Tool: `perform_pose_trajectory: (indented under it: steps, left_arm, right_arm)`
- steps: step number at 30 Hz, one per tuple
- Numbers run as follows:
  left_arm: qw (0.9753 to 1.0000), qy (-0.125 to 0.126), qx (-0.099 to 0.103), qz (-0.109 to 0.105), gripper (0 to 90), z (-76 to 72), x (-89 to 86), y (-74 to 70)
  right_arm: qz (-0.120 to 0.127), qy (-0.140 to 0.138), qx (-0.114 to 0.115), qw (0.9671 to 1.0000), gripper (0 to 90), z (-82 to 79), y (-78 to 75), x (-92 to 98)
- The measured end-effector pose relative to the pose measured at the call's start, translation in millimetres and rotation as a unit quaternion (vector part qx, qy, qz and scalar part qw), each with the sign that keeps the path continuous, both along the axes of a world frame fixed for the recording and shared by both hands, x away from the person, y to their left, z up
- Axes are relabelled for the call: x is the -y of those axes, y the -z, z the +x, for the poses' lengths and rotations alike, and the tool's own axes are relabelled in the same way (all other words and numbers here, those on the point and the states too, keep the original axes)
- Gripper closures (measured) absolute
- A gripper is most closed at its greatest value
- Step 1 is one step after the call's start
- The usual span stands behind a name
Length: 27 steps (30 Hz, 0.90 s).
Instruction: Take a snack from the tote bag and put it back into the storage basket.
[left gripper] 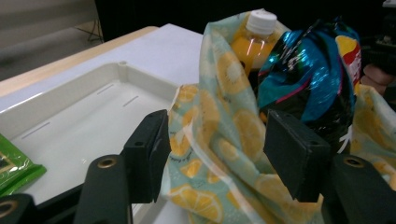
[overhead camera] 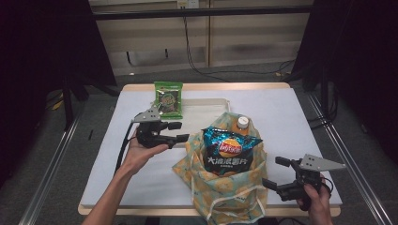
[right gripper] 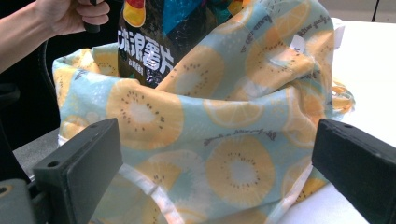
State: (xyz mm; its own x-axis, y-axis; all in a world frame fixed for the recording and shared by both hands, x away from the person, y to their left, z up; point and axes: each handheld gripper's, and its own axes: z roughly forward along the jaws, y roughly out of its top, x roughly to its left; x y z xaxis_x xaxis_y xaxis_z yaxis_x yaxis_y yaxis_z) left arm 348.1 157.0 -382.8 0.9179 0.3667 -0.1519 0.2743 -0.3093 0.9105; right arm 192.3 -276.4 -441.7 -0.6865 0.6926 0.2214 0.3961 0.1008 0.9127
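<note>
Left claw (overhead camera: 180,132) wide open beside fruit-print bag (overhead camera: 225,192); right claw (overhead camera: 276,172) open, empty

White table (overhead camera: 281,117): tray (overhead camera: 206,104), fruit-print bag (overhead camera: 225,192).

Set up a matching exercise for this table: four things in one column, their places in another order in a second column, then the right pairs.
Things
1. chip bag
2. orange bottle
3. green snack packet
4. left gripper

Places
A. lying partly on the white tray's far-left corner
B. open beside the fruit-print bag's left edge
C. standing at the front of the fruit-print bag, top sticking out
D. in the fruit-print bag behind the other item, white cap showing

Pairs: 1-C, 2-D, 3-A, 4-B
</note>
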Motion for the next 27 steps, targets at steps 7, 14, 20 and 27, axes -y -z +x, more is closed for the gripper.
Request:
perform_pose_trajectory:
  steps: [7, 14, 20, 27]
  left_arm:
    - [0.9997, 0.019, 0.004, -0.01, 37.1, -12.6, 15.0, -4.8]
    - [0.9983, 0.053, -0.002, -0.025, 31.4, -14.6, 36.5, -12.7]
    - [0.9969, 0.071, -0.009, -0.034, 29.7, -9.9, 56.7, -11.2]
    - [0.9938, 0.108, -0.016, -0.018, 25.0, -5.1, 86.2, -6.7]
  right_arm:
    - [-0.005, -0.008, 0.005, 0.9999, 1.1, -2.8, -2.0, -1.6]
    - [-0.008, -0.009, 0.004, 0.9999, 1.2, -2.1, -1.7, -2.9]
    - [-0.006, -0.009, 0.003, 0.9999, 1.1, -3.1, -2.0, -1.7]
    - [-0.009, -0.012, 0.003, 0.9999, 1.1, -4.7, -2.1, -2.7]
